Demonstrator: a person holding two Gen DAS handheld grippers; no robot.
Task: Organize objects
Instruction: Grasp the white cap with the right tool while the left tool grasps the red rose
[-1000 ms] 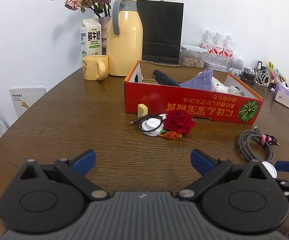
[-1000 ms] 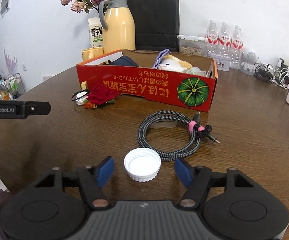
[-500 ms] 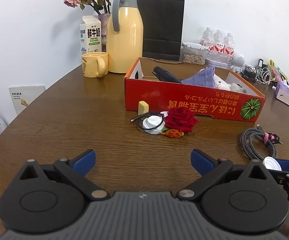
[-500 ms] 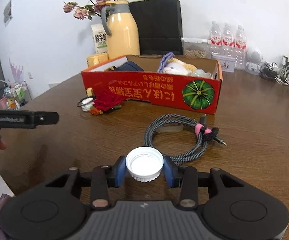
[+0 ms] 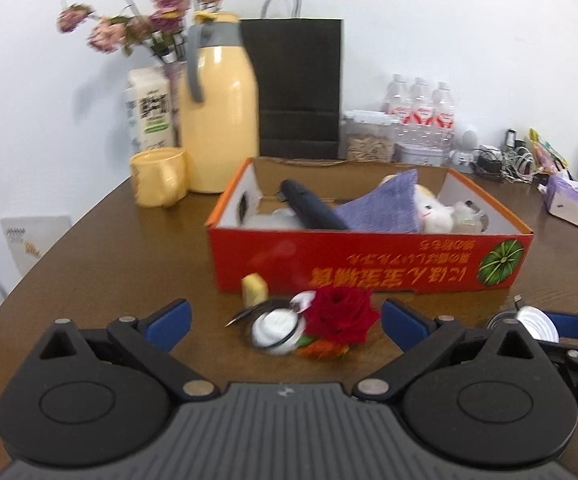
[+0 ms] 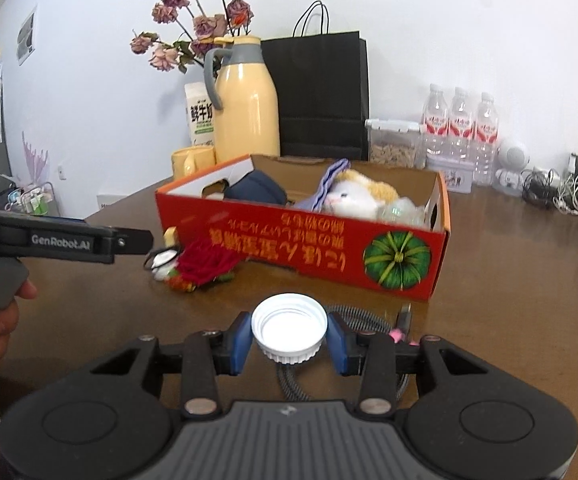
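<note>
Black "GenRobot.AI" left tongs (image 6: pixel 145 240), white cap (image 6: pixel 289 326) gripped

"GenRobot.AI" on left gripper (image 6: pixel 147 241); box (image 6: pixel 301 246) print unreadable.

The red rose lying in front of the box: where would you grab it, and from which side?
Judging by its pose, grip the bloom of the rose across its sides, coming from above and the near side. It lies flat with no stem showing, and the box blocks the far side.
</note>
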